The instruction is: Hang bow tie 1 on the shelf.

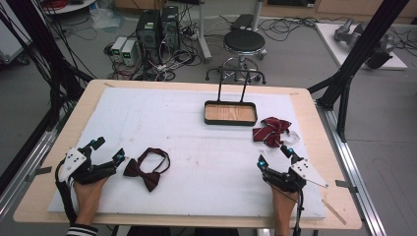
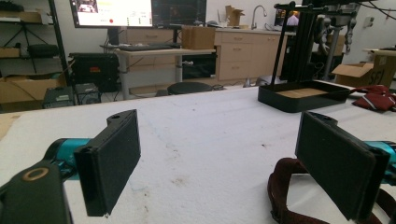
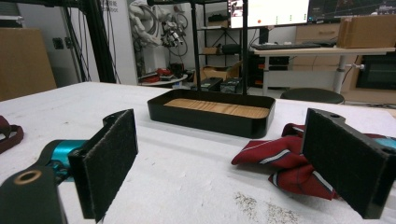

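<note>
White padding covers the desk (image 1: pixel 196 196). Black tray (image 1: pixel 230 113) with wood-grain floor stands at the far centre, nothing lying in it; two thin black posts rise from its back edge. Striped red bow tie (image 1: pixel 271 131) lies crumpled just right of the tray, near the right tool (image 1: pixel 273 156), jaws apart, nothing between them. Dark maroon bow tie (image 1: pixel 146 170) lies flat at the near left, just beside the left tool (image 1: pixel 109 150), jaws apart and unloaded.
</note>
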{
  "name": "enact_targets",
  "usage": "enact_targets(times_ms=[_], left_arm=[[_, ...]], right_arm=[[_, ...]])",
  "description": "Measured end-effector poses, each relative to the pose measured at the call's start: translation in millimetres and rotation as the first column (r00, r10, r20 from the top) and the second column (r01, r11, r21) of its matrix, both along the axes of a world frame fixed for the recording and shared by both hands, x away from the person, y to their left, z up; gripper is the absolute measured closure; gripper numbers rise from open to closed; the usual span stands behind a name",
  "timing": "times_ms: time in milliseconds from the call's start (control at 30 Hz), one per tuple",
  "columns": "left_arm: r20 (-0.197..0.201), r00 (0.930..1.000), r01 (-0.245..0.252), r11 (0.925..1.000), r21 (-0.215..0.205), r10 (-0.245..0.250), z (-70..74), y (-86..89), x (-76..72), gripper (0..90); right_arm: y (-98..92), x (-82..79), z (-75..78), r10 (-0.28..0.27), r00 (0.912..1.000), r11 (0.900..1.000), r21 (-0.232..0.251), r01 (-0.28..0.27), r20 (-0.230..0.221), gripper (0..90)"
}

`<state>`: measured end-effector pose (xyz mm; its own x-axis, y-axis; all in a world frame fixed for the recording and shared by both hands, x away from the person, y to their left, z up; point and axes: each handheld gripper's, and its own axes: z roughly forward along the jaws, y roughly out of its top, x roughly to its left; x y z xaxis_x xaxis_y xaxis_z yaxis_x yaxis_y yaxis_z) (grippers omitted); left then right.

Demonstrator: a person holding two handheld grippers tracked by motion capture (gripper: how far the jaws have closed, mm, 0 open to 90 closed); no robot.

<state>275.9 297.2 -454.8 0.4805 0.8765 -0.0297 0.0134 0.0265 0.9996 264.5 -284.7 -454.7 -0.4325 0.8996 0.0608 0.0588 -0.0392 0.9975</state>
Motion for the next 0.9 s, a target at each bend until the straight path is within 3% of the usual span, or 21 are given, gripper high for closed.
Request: enact_targets(times_ms=[600,800,900], left_arm=[[0.007,0.9999,-0.009,0.9999,0.006,0.009,0.0,-0.4,-0.7,14.7],[0.006,0.9999,-0.009,0.9999,0.006,0.009,0.0,-0.4,-0.7,14.7],[0.007,0.9999,-0.009,0.9999,0.006,0.008,0.0,-0.4,-0.7,14.7]], right_arm=[[-0.5,0.9,0.3,-0.002,1.0000,1.000,-0.001,0.002,-0.007,10.1],[0.1,4.3,1.6,-0.010,0.9987,1.000,0.001,0.010,-0.049,10.1],[-2.9,8.3,2.7,-0.014,0.9957,0.999,0.034,0.017,-0.091,10.1]])
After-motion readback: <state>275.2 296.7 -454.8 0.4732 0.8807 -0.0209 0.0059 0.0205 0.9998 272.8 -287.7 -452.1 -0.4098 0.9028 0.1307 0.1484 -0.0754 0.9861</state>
